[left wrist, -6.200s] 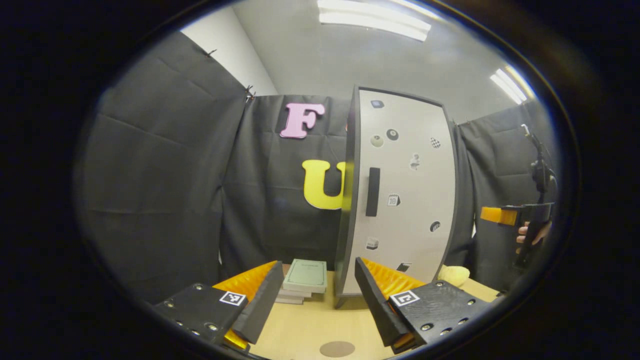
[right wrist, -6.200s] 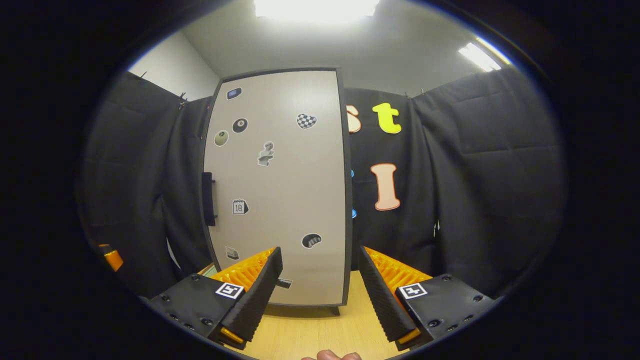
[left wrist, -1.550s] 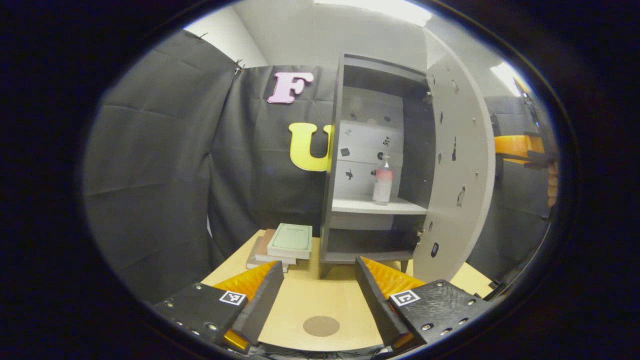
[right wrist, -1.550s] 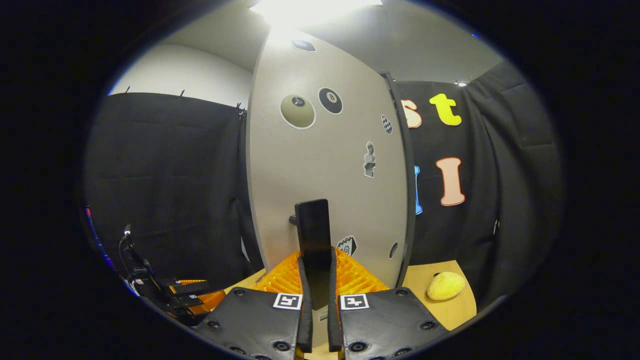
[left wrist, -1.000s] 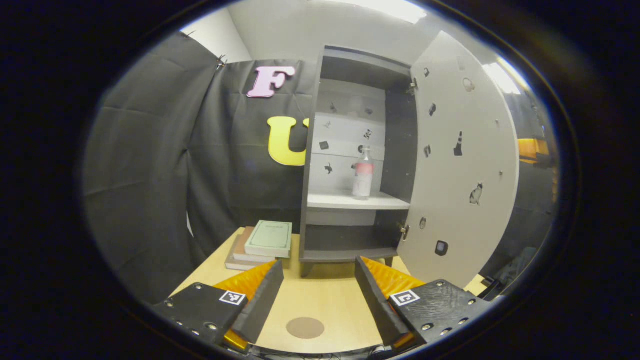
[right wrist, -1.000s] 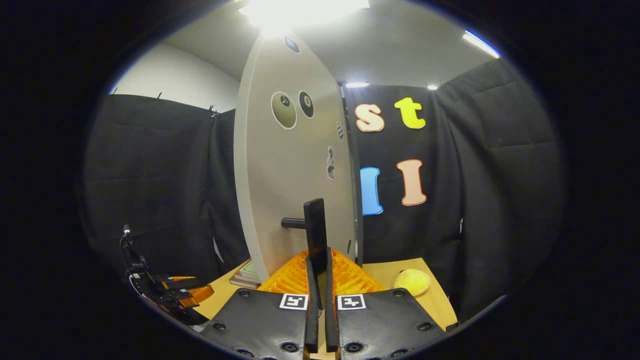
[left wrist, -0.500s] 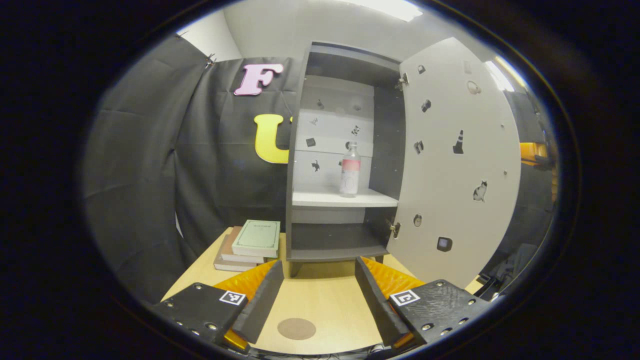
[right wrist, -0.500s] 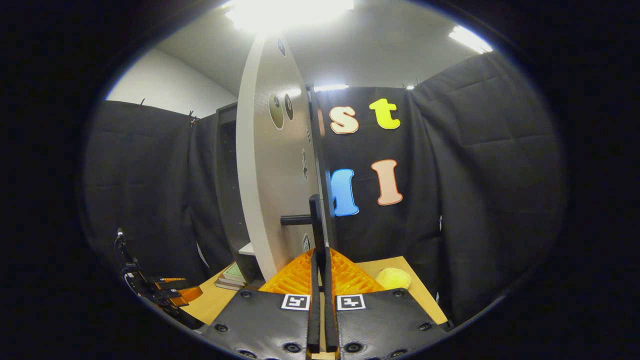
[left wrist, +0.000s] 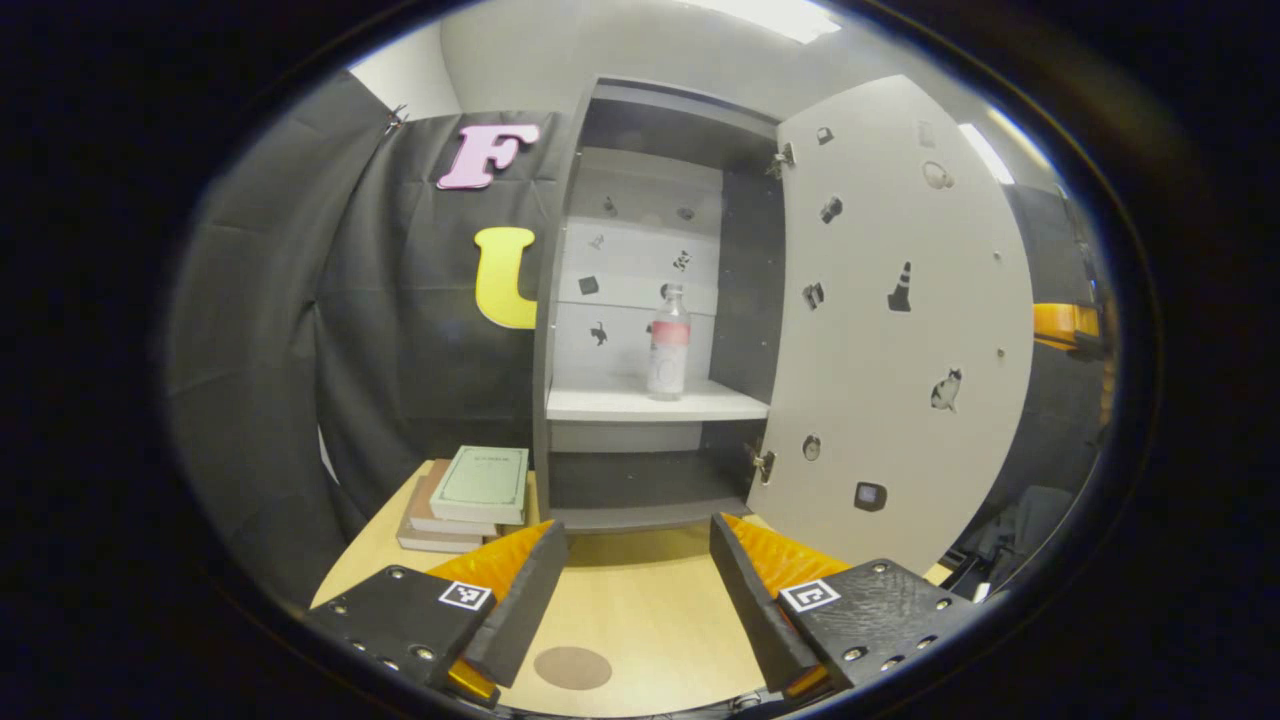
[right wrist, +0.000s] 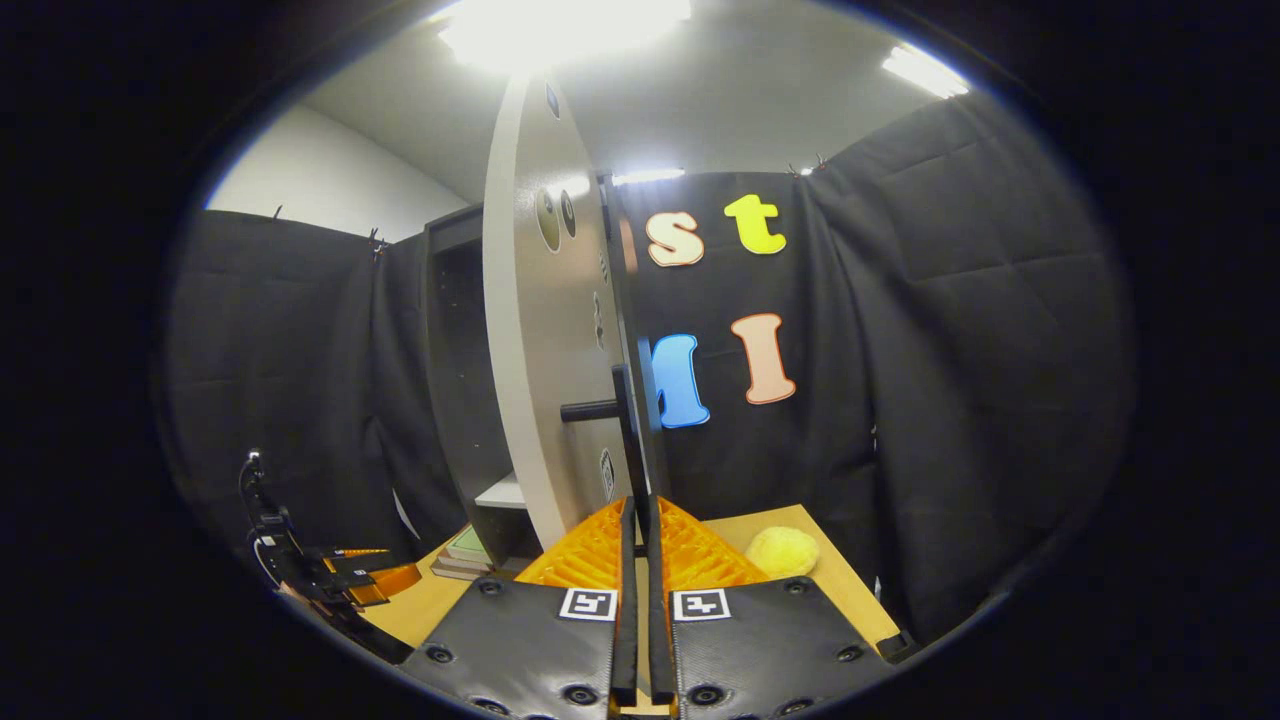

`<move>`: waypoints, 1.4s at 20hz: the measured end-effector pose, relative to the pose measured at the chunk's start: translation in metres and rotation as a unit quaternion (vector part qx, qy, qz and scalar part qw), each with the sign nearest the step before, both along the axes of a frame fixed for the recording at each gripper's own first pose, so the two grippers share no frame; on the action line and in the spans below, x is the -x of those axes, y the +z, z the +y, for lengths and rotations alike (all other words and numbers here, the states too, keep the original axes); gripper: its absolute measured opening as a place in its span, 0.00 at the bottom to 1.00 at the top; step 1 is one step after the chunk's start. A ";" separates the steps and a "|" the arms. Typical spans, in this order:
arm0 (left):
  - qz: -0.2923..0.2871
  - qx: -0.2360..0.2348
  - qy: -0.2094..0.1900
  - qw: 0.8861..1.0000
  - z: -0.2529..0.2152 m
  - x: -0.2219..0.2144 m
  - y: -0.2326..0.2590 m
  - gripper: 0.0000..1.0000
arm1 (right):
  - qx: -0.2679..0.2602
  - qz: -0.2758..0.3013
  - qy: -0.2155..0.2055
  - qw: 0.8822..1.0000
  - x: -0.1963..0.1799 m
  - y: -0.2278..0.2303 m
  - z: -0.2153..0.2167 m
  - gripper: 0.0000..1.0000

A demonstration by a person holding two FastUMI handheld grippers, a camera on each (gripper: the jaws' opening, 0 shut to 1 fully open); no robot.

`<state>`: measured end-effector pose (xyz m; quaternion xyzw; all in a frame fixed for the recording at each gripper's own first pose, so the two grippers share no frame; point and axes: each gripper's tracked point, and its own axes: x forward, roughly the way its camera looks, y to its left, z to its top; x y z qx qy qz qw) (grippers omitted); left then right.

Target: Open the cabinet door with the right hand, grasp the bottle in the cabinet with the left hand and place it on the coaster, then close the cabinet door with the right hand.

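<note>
The bottle point(left wrist: 668, 342) stood upright on the cabinet's middle shelf point(left wrist: 655, 403), long axis vertical, cap up, toward the right. It looked light, stiff and smooth, likely slippery, so best gripped at mid-body. The left hand-held gripper point(left wrist: 636, 590) was wide open over the desk point(left wrist: 640, 610), near the coaster point(left wrist: 572, 667). The right hand-held gripper point(right wrist: 637, 600) clamped the door point(right wrist: 545, 340) handle point(right wrist: 625, 420).

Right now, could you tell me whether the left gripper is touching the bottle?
Apart. In the left gripper view the left gripper hangs open above the table, while the bottle stands farther off on the cabinet shelf.
</note>
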<state>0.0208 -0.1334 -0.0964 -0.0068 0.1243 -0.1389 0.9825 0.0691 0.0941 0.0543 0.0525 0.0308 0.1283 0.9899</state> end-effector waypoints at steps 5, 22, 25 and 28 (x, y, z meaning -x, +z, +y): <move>-0.003 -0.009 -0.017 1.000 -0.004 -0.010 0.001 0.92 | 0.030 0.025 -0.028 0.999 0.026 -0.010 -0.022 0.03; -0.029 -0.002 -0.056 0.998 -0.038 -0.105 0.048 0.89 | -0.025 0.032 -0.145 0.989 -0.050 0.020 -0.114 0.39; -0.049 -0.008 -0.052 0.997 -0.045 -0.132 0.067 0.89 | -0.030 0.036 -0.132 0.990 -0.080 0.017 -0.113 0.39; -0.072 -0.015 -0.047 0.996 -0.052 -0.159 0.088 0.86 | -0.039 0.042 -0.127 0.990 -0.105 0.011 -0.114 0.77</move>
